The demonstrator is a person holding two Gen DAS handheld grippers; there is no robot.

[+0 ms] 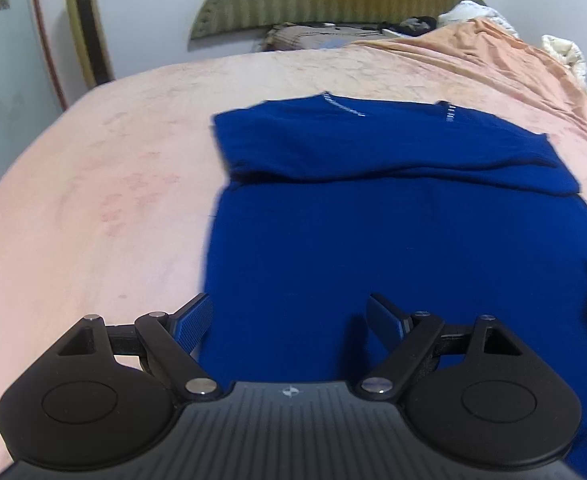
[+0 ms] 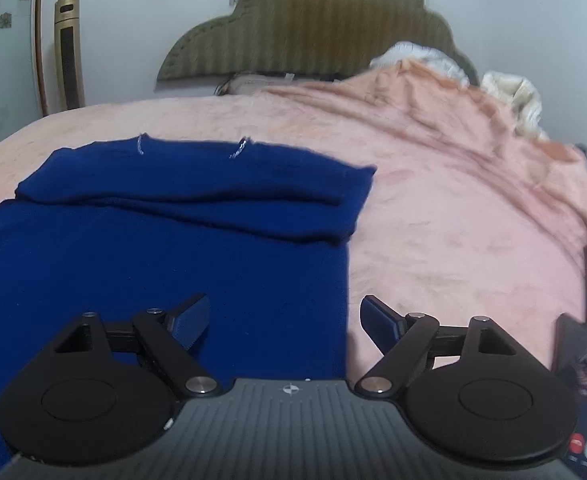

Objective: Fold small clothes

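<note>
A dark blue garment (image 1: pixel 393 220) lies flat on the pink bed cover, its far part folded over into a band across the top, with two short white stitched marks at the far edge. It also shows in the right wrist view (image 2: pixel 165 248). My left gripper (image 1: pixel 289 320) is open and empty, over the garment's near left edge. My right gripper (image 2: pixel 283 320) is open and empty, over the garment's near right edge. The garment's nearest hem is hidden under both grippers.
The pink bed cover (image 1: pixel 93 184) spreads left and beyond the garment. A bunched orange-pink blanket (image 2: pixel 473 128) and pillows lie far right by the green headboard (image 2: pixel 313 32). A phone (image 2: pixel 581 392) on a stand sits near right. A gold tower fan (image 1: pixel 85 24) stands left.
</note>
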